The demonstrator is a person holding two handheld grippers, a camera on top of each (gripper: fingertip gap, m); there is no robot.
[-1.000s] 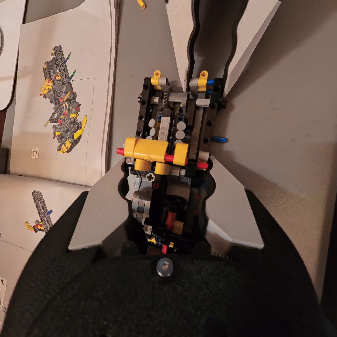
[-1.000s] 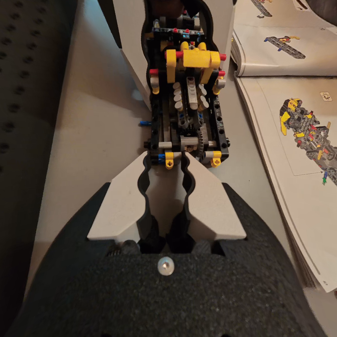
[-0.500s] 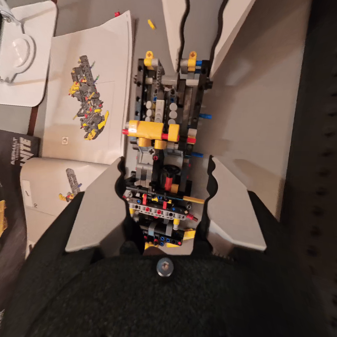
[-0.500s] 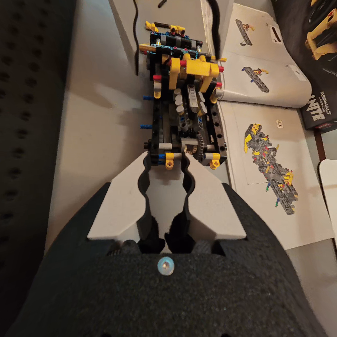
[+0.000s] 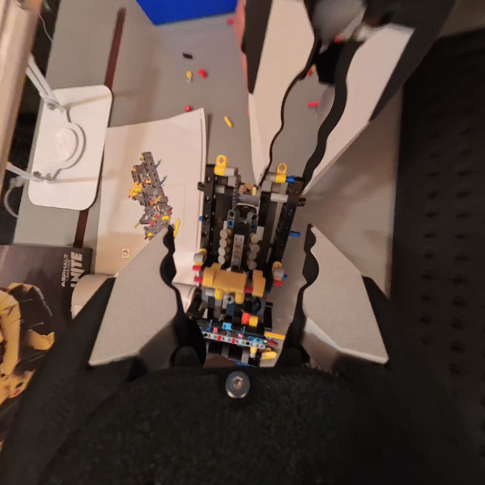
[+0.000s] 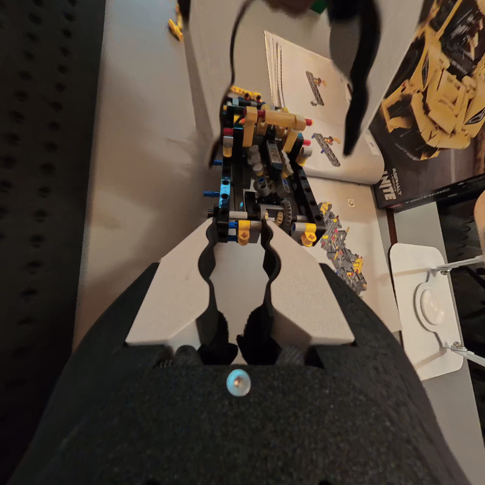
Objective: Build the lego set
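The half-built lego chassis [image 5: 246, 252], black beams with yellow, grey and red parts, lies along the middle of both views [image 6: 262, 170]. My right gripper [image 6: 237, 225] is shut on the chassis's near end, on the beam with a yellow connector [image 6: 244, 232]. It also shows in the left wrist view [image 5: 283, 181], at the far end of the chassis. My left gripper [image 5: 238, 233] is open, with its fingers apart on either side of the chassis and not touching it. It shows in the right wrist view [image 6: 286, 118] at the top, blurred.
An open instruction booklet [image 5: 157, 147] lies beside the chassis, and the set's dark box [image 5: 31, 301] beyond it. A white stand base [image 5: 68, 147] is at the far left. Several loose pieces [image 5: 202, 73] lie on the grey table. A dark perforated surface [image 5: 446, 236] borders the table. The tips of one gripper are about 5 cm away from the tips of the other.
My left gripper has let go of the chassis, opened wide and drawn back from it. My right gripper has kept its hold. Both views now take in more of the table.
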